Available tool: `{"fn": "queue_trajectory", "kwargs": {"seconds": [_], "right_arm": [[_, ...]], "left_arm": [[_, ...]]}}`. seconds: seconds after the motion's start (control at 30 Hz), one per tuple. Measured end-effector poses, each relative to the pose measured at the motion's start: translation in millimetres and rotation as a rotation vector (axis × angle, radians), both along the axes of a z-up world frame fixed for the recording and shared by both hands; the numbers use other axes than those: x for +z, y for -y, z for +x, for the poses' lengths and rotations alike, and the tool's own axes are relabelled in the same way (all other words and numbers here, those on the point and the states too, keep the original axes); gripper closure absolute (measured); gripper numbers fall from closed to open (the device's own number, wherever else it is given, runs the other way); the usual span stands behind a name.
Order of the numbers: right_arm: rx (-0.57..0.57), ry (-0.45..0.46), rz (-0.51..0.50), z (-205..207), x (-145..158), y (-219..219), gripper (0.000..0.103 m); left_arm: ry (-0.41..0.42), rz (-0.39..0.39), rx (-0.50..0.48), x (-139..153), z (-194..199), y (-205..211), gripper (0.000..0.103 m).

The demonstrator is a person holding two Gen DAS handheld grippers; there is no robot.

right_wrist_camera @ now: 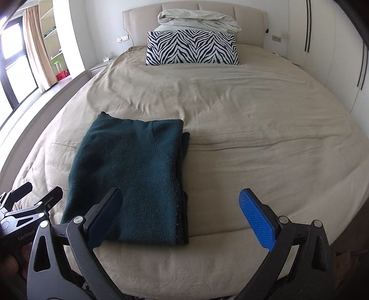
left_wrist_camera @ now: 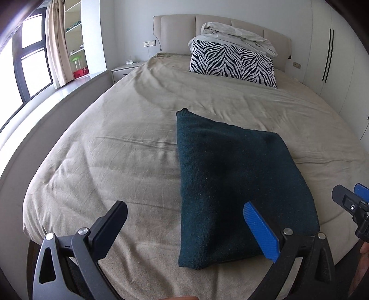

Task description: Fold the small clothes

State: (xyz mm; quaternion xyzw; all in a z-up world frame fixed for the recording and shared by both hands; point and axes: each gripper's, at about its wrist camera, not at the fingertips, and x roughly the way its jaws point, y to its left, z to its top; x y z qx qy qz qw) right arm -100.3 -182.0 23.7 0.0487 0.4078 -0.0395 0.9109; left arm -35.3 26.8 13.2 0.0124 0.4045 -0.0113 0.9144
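Near the foot of the bed: one dark green knitted sweater (right_wrist_camera: 129, 182), folded into a thick rectangle, lying flat on the beige wrinkled bedsheet (right_wrist_camera: 242, 129).

Left gripper (left_wrist_camera: 184, 227): jaws spread wide, grasping nothing, hovering at the sweater's near edge, its blue ribbed pad (left_wrist_camera: 261, 230) over the knit, its black finger (left_wrist_camera: 110, 230) over bare sheet.

Right gripper (right_wrist_camera: 182, 214): likewise released and empty, black finger (right_wrist_camera: 105, 217) over the sweater's near end, blue pad over open sheet.

Differences by view: the right wrist camera shows the stacked layers along the sweater's right edge and a curved seam on top; the left wrist camera shows only a smooth upper face and a ribbed corner at the far end.

Further up the bed: one zebra-striped pillow (right_wrist_camera: 192, 47), a crumpled pale duvet (right_wrist_camera: 198, 20) piled behind it, against a padded beige headboard (left_wrist_camera: 175, 32).

Room: bedside table (left_wrist_camera: 124, 69), shelving and curtain (left_wrist_camera: 56, 43) by a dark-framed window on the left; white wardrobe doors (right_wrist_camera: 327, 53) on the right.

Open sheet lies broadly on both sides of the sweater and beyond it; the sweater's near end sits close to the mattress's foot edge.
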Motion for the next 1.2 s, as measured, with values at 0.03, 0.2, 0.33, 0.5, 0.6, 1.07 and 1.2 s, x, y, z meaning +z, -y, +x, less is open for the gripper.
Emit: {"fn": "queue_trajectory", "kwargs": {"seconds": [0.03,0.2,0.33,0.5,0.6,1.07,1.2], "right_arm": [[0.006,-0.002,-0.001,0,0,-2,0.000],[0.020,-0.008,-0.015,-3,-2,-9,0.000],[0.023,-0.020,-0.014,-2,-5,-9,0.000],[0.027,-0.029,-0.015,-1,-9,-11,0.000],[0.024,-0.034,-0.013,-1,-10,-10,0.000],[0.014,-0.054,-0.009,0,-20,-10,0.000],[0.011,-0.056,-0.009,0,-21,-10,0.000]], "left_arm": [[-0.001,0.001,0.003,-1,0,0,0.000],[-0.013,0.002,0.005,-6,2,-2,0.000],[-0.015,0.002,0.003,-8,3,-2,0.000],[-0.019,-0.001,0.001,-10,3,-2,0.000],[-0.021,-0.001,-0.001,-10,3,-1,0.000],[-0.028,-0.009,-0.009,-14,4,0,0.000],[-0.032,-0.013,-0.013,-15,4,0,0.000]]}}
